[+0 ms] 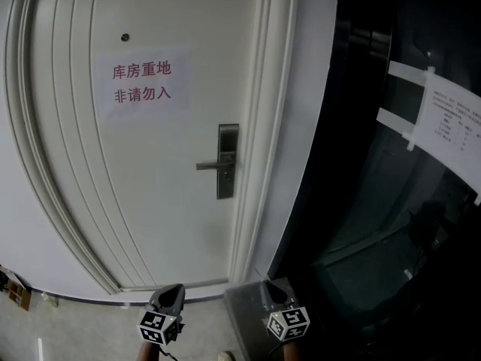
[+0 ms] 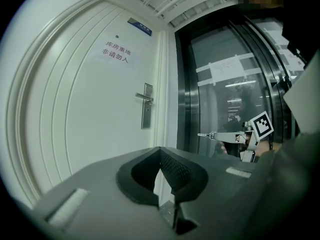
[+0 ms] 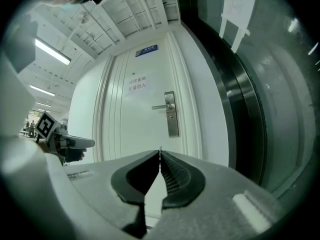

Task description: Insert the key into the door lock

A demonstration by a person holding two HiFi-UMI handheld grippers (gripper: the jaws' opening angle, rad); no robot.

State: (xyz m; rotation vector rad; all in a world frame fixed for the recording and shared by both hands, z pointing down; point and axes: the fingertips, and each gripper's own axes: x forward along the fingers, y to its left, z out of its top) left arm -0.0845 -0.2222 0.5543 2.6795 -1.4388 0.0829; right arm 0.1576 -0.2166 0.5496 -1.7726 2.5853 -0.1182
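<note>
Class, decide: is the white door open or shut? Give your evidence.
Shut. The door sits flush in its frame, with no gap showing along the lock side; the handle lies level.

Both grippers are held level and side by side, pointing forward. The left gripper (image 1: 175,288) has its jaws closed together with nothing between them. The right gripper (image 1: 270,284) is clamped as well, with a thin key (image 2: 202,134) sticking out past its tips.
</note>
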